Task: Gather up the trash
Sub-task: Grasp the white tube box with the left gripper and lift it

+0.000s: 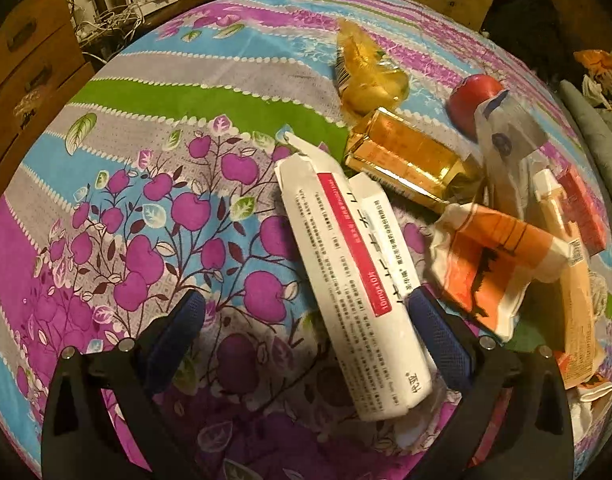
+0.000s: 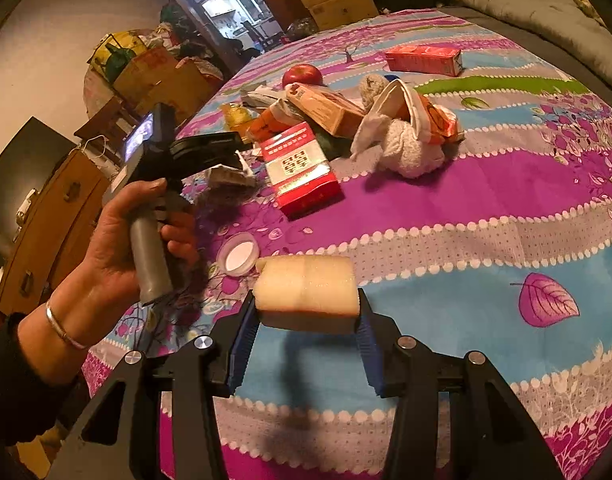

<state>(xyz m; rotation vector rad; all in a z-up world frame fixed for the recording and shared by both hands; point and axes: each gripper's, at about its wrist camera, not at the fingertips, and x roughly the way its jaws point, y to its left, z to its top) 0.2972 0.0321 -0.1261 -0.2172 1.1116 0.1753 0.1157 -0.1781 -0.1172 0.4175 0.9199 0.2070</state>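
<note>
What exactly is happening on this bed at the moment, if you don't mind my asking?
A person is clearing rubbish off a floral bedspread with hand-held tongs. The right tongs are clamped on a pale foam block, lifted clear of the cover. The left tongs stand open over a long white medicine box, which lies between the fingers, not yet gripped. More wrappers, cartons and a red apple wait in a pile beyond.

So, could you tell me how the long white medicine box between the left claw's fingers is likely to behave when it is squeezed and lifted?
The white medicine box looks like thin cardboard with a torn-open flap, so it probably crushes easily. It seems light and likely empty. Being long, it may tilt if the left claw grips it near one end.
</note>
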